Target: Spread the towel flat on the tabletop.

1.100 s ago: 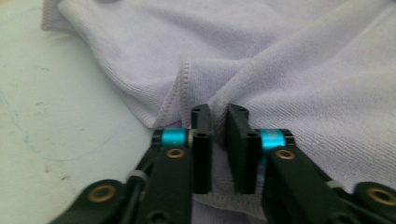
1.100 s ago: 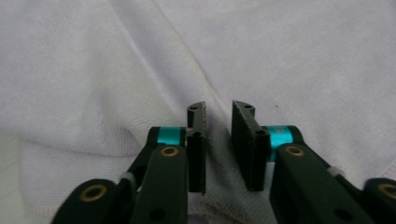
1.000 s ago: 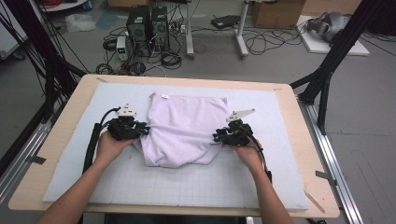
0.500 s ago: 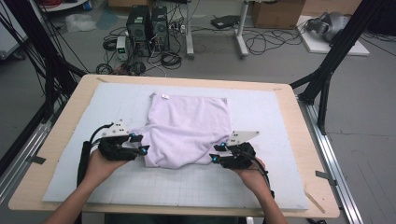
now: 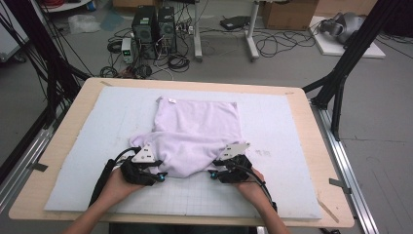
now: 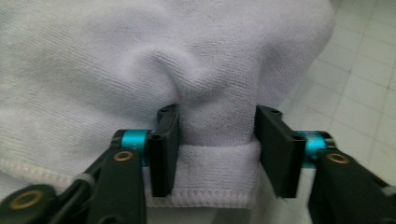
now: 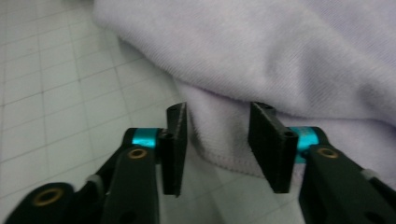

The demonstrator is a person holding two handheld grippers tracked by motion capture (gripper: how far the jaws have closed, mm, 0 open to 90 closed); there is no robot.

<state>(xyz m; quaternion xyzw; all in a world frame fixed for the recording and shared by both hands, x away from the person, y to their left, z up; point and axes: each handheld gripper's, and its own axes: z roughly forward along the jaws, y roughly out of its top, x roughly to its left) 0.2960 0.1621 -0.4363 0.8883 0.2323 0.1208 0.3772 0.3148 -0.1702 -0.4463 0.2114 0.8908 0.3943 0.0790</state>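
**Both grippers at the near edge of the cloth**

High view: a pale lilac cloth (image 5: 195, 136) lies on the grey mat (image 5: 302, 146) that covers the wooden table (image 5: 73, 112). Its far part is flat and square; its near part is bunched and pulled toward the person. The left gripper (image 5: 160, 176) sits at the cloth's near left corner, the right gripper (image 5: 214, 173) at its near right corner, each held in a hand that comes in from the bottom edge. The two are well apart, with the cloth's near edge between them.

Left gripper view: the left gripper (image 6: 215, 149) has a hemmed fold of cloth (image 6: 163, 60) between its jaws. The jaws stand apart and have just been closing. The left pad touches the fabric; whether the right pad presses on it I cannot tell. The cloth puckers into a crease just above the jaws. Gridded mat (image 6: 359, 93) shows at the right.

Right gripper view: the right gripper (image 7: 217, 144) straddles the stitched hem of the cloth (image 7: 280, 56). Its jaws are spread, with the hem lying flat on the mat (image 7: 70, 84) between them, and a gap shows beside each pad. The jaws have just been closing a little.
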